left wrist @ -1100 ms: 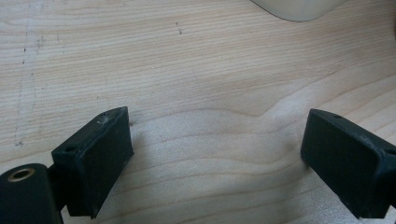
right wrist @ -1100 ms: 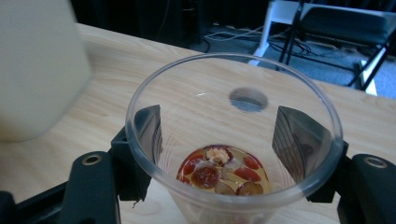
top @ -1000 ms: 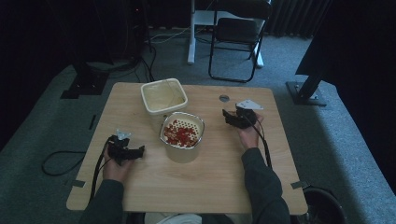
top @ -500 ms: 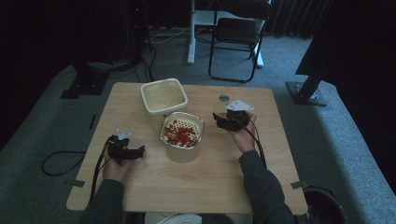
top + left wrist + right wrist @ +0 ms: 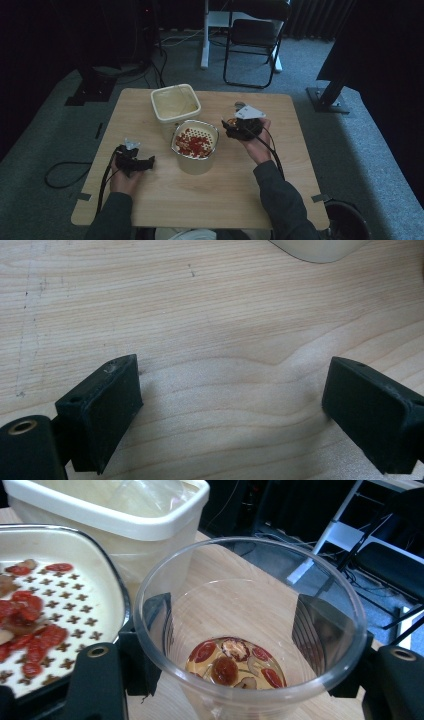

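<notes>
My right gripper (image 5: 235,645) fingers clamp a clear plastic cup (image 5: 250,630) of red dates, frame centre. Left gripper (image 5: 230,410) fingers gape empty over the bench (image 5: 210,315). I read no labels.

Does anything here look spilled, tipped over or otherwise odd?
Nothing stands out. The clear cup, upright between the right gripper jaws, keeps its red fruit pieces and a little liquid at the bottom. The strainer holds its red pieces, and the wooden table shows no spill. The left gripper is open.
</notes>
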